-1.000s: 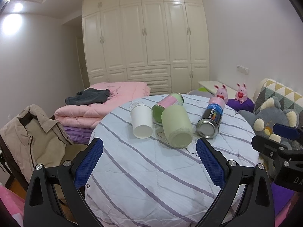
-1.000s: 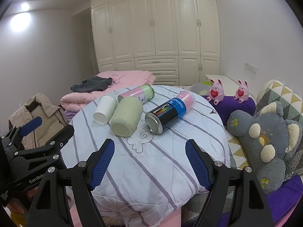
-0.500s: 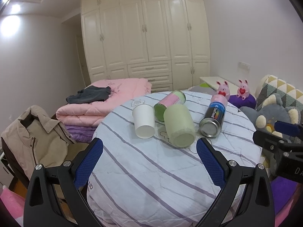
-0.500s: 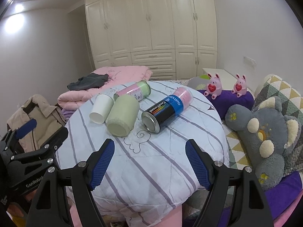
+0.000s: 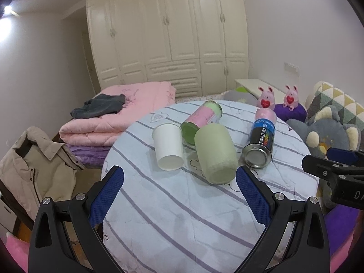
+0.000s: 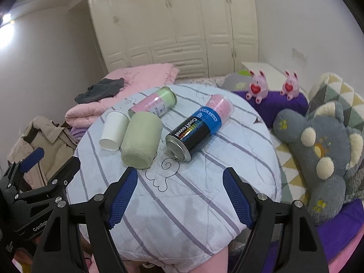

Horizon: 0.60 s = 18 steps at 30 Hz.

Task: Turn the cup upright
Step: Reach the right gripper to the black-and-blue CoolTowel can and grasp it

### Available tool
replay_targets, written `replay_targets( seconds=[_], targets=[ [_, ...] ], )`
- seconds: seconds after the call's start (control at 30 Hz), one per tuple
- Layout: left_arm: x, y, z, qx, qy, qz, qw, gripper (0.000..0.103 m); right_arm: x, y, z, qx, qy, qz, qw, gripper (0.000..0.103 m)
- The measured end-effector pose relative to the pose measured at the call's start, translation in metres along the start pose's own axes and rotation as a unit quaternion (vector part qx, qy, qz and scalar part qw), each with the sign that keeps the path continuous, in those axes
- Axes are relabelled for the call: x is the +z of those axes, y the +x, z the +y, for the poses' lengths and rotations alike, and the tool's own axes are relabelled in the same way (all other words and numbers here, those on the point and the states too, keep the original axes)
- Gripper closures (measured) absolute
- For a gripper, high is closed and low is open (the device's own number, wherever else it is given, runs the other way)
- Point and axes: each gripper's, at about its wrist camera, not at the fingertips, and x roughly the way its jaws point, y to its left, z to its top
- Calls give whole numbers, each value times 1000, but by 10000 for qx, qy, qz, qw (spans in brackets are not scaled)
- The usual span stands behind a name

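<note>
White paper cup (image 5: 168, 146) stands upside down on the table, beside green cup (image 5: 215, 155)

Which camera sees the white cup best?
The left wrist view: the white cup lies whole and near the middle, its closed bottom facing the camera. In the right wrist view the same cup is farther left, pressed against the green cup.

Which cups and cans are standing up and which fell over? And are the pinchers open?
white paper cup: lying on its side
green cup: lying on its side
pink and green can: lying down
black and blue can: lying down
left gripper: open, empty
right gripper: open, empty
</note>
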Motion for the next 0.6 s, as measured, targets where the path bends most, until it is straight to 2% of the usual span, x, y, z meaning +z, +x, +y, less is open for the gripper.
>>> replay_targets(
  seconds=[0.1,0.27,0.37,0.5,0.6],
  targets=[
    [8,15,1,-77,44,151,9998,3,7,14,-5,23,246,239,9994,24],
    [21,40,2,-407,223,376,9982,3,18,42,-17,175,851,628,9942,24],
    [33,57,1,-447,388,461,9972,3,26,54,-21,93,1102,735,9911,24],
    [55,83,3,-757,556,544,9941,3,41,73,-22,20,1429,865,9860,24],
    [67,102,3,-835,755,591,9919,3,50,87,-21,-72,1615,919,9826,24]
  ],
)
